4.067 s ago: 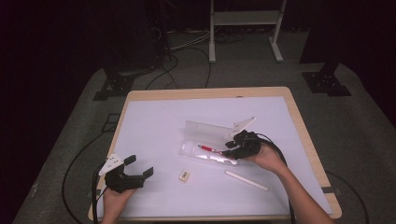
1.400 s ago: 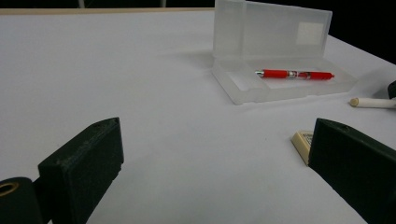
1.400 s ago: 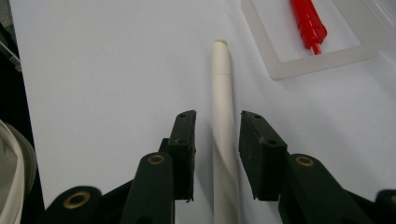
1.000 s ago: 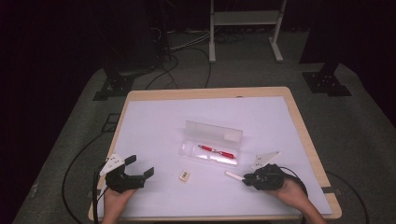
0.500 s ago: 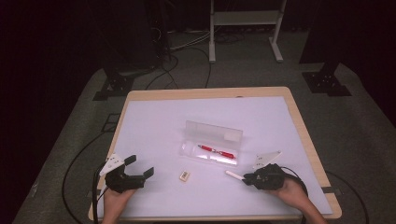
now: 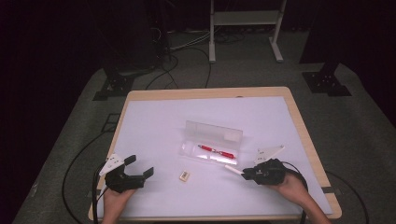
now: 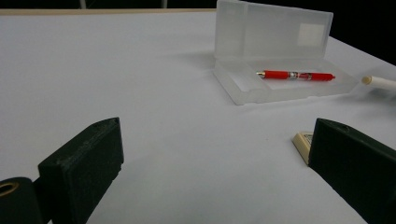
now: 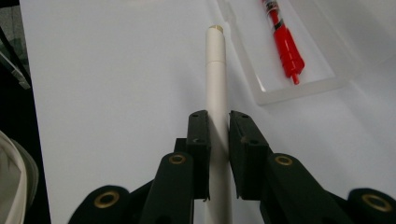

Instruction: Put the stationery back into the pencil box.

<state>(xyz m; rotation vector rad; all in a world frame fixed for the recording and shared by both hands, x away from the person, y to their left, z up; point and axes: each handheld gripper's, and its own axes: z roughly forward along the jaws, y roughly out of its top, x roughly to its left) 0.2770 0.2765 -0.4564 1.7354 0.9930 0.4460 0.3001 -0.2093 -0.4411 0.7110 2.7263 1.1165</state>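
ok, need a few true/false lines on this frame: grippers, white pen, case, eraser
1. The right gripper is shut on the white pen. True.
2. The clear case is closed. False: its lid stands open.
3. A red pen lies inside the case. True.
4. The left gripper holds the eraser. False: its jaws are open and empty; the eraser lies on the table beside it.
5. The white pen is already in the case. False: it is outside, near the case's front edge.
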